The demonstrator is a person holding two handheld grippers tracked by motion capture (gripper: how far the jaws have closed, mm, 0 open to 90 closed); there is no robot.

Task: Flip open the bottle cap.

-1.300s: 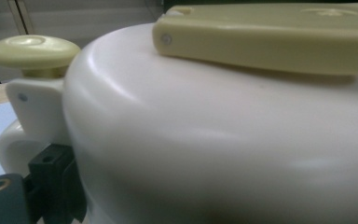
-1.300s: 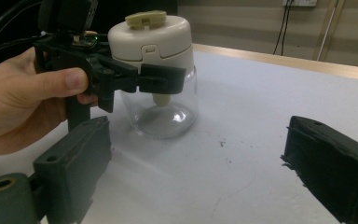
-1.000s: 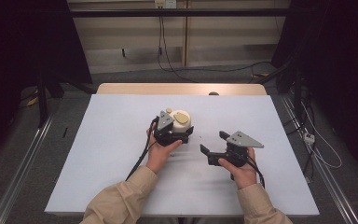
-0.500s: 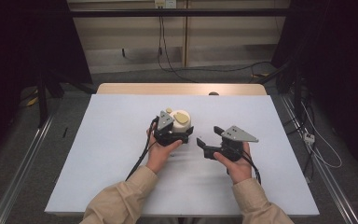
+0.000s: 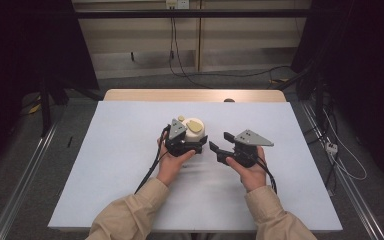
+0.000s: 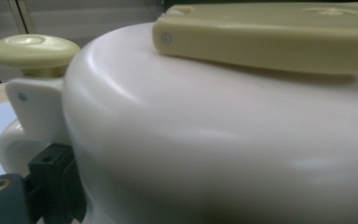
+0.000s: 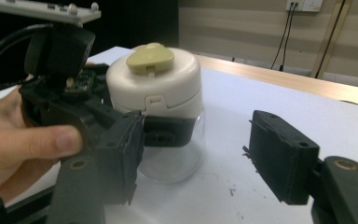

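A small clear jar with a white lid (image 5: pixel 195 128) and a pale yellow flip tab (image 7: pixel 150 58) stands at the middle of the table. My left gripper (image 5: pixel 186 143) is shut on the jar's clear body just under the lid, and a black jaw crosses it in the right gripper view. In the left gripper view the lid (image 6: pixel 214 140) is very close, with a yellow knob (image 6: pixel 28 49) at the left. My right gripper (image 5: pixel 221 142) is just right of the jar, pointing at it. Its jaws (image 7: pixel 200 172) have just been closing, stand apart, and hold nothing.
A white sheet (image 5: pixel 130 165) covers the table, with a wooden strip (image 5: pixel 190 95) along the far edge and a small dark round thing (image 5: pixel 228 100) on it. Cables trail from both grippers toward the person. Rails and cables lie on the floor at both sides.
The right gripper has shifted a little left toward the jar and its jaws have narrowed. The left hand and the jar have stayed put.
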